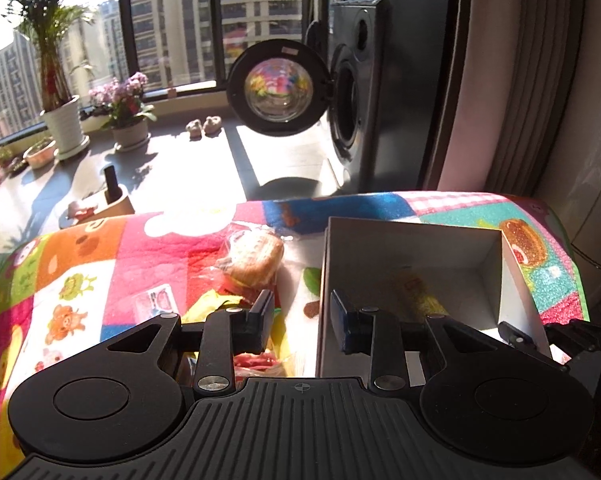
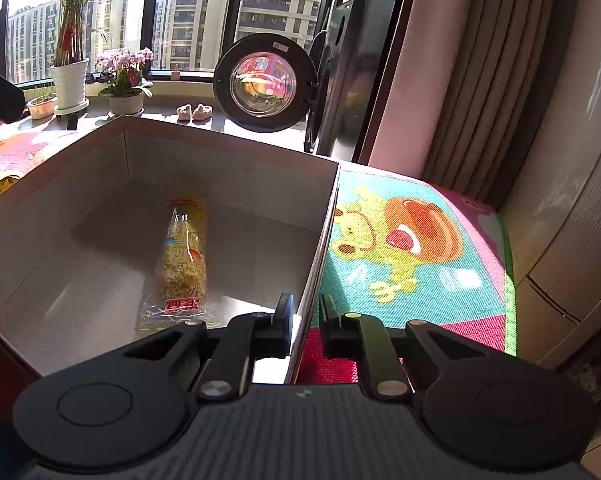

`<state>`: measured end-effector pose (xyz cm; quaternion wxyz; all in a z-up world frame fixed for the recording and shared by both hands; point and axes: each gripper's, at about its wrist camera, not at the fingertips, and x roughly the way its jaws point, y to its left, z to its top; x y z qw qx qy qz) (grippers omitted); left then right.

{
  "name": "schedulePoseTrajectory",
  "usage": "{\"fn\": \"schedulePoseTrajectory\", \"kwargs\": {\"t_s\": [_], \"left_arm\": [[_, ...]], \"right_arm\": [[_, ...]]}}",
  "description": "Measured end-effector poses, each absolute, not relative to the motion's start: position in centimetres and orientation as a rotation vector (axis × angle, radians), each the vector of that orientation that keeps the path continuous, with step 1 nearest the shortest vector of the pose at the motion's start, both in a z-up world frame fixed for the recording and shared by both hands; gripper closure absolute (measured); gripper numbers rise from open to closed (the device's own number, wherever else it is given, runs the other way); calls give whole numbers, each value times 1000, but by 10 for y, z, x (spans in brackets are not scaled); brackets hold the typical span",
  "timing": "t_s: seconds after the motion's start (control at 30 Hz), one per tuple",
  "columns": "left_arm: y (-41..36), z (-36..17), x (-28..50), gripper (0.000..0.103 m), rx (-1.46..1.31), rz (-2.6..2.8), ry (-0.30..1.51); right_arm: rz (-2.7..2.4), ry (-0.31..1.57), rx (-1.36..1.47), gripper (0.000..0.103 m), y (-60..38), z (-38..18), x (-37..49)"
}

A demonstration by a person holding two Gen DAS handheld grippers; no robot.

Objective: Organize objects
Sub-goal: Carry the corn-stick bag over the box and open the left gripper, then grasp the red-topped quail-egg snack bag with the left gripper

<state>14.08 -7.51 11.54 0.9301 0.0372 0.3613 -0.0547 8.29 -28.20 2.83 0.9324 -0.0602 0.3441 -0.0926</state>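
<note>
My right gripper point(image 2: 304, 322) straddles the white box point(image 2: 236, 152) wall, jaws narrowly parted, seemingly not yet pinching. My left gripper point(image 1: 300, 314) gapes empty; the wrapped bun point(image 1: 254, 258) lies just ahead-left, nearest it. A yellow snack pack point(image 2: 184, 252) lies lengthwise inside the box.

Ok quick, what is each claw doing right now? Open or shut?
Left claw: open, holding nothing, straddling the left wall of the box.
Right claw: nearly closed around the box's right wall; grip cannot be told.
</note>
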Motion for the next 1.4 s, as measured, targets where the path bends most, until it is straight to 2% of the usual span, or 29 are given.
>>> {"fn": "schedulePoseTrajectory", "kwargs": {"t_s": [0.3, 0.53, 0.67, 0.77, 0.93, 1.1, 1.4], "left_arm": [[-14, 95, 103, 65, 168, -97, 736], [92, 99, 94, 66, 31, 58, 813], [118, 82, 91, 66, 35, 73, 891], [131, 64, 90, 66, -88, 95, 956], [133, 49, 98, 66, -259, 80, 970], [117, 40, 110, 63, -277, 71, 956], [93, 38, 126, 62, -279, 45, 945]], "right_arm": [[-192, 730, -129, 89, -282, 29, 85], [-194, 736, -129, 89, -281, 29, 85], [-193, 731, -127, 89, -282, 29, 85], [-190, 731, -127, 86, -282, 29, 85], [-190, 730, -127, 84, -282, 30, 84], [-191, 727, -125, 80, -282, 30, 83], [-196, 739, -116, 81, -283, 31, 81]]}}
